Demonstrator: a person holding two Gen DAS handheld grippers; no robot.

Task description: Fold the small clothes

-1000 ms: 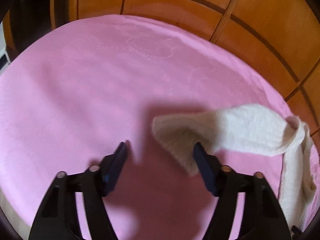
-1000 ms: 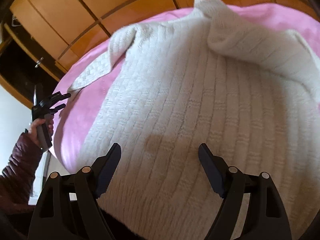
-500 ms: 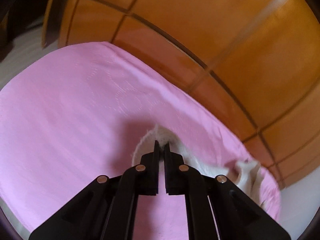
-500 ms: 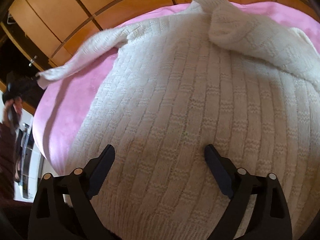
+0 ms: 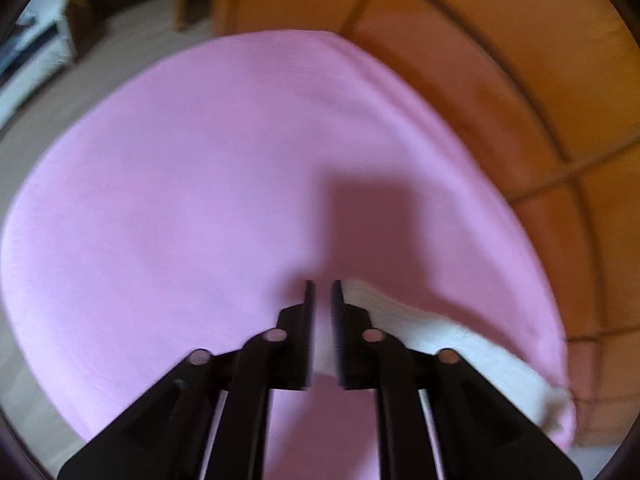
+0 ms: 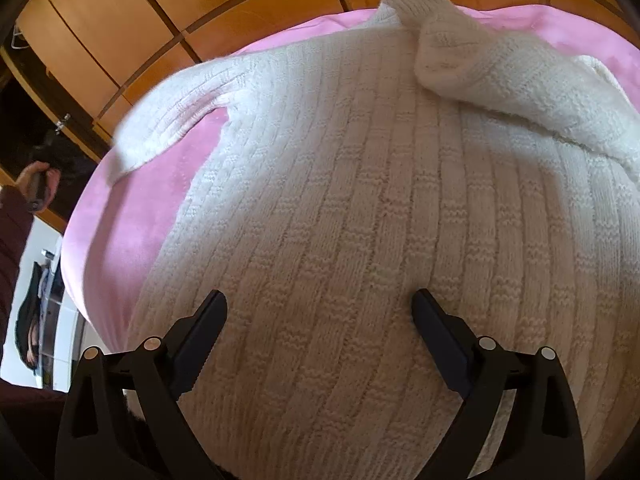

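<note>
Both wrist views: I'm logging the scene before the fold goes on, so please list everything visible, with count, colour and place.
sweater: one, cream ribbed knit, spread over the pink cover, body under the right gripper
folded sleeve: one, cream, laid across the sweater's upper right
outstretched sleeve: one, cream, reaching left over the cover; its cuff lies beside the left gripper's fingers
pink cover: one, pink, the surface beneath the sweater
wooden panels: several, orange-brown with dark seams, behind the cover
left gripper: one, black, jaws opening, a narrow gap showing, nothing clearly between the fingers
right gripper: one, black, fingers wide open above the sweater
hand: one, at the left edge, maroon sleeve below it
</note>
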